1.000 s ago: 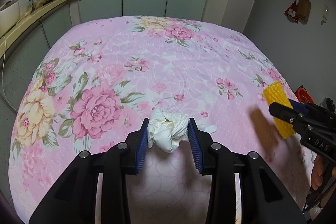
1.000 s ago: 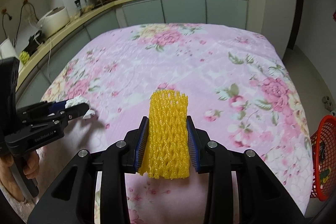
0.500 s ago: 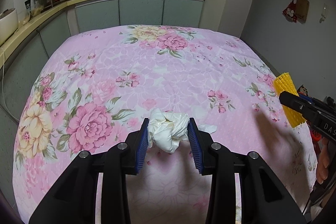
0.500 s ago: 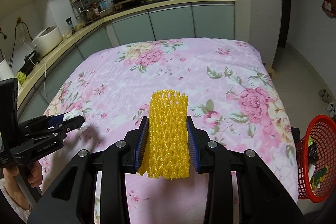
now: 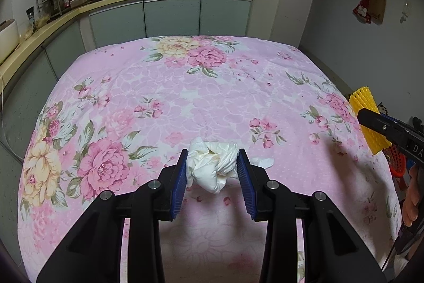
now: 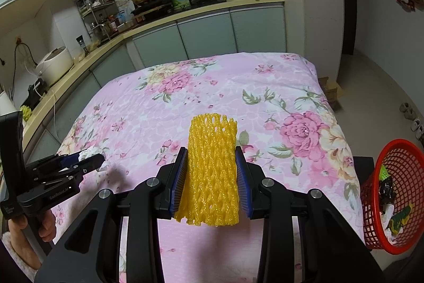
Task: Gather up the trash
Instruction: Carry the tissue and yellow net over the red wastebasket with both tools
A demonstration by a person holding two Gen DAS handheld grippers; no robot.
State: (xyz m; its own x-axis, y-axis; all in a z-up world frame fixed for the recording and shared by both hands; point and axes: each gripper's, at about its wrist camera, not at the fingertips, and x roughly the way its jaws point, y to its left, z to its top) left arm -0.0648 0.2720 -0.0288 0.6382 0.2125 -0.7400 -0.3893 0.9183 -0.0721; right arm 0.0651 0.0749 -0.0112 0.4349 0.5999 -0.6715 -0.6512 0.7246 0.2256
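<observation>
The left tool [image 5: 212, 171] pinches a crumpled white tissue wad [image 5: 210, 166] above the floral bench [image 5: 185, 97]; the right tool [image 6: 210, 174] pinches a yellow foam net [image 6: 212, 171]. Both loads should probably travel to the red basket [image 6: 408, 150] beside the bench's right edge, and each pinch should hold until it is over the rim. The basket's contents are hard to make out, and its far side is cut off.

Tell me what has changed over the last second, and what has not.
Both hand-held grippers have risen and drawn back from the floral cloth: more of the kitchen shows, and the red basket has come fully into the right view. The left hand-held gripper still clamps the white wad; the right still clamps the yellow foam net.
</observation>
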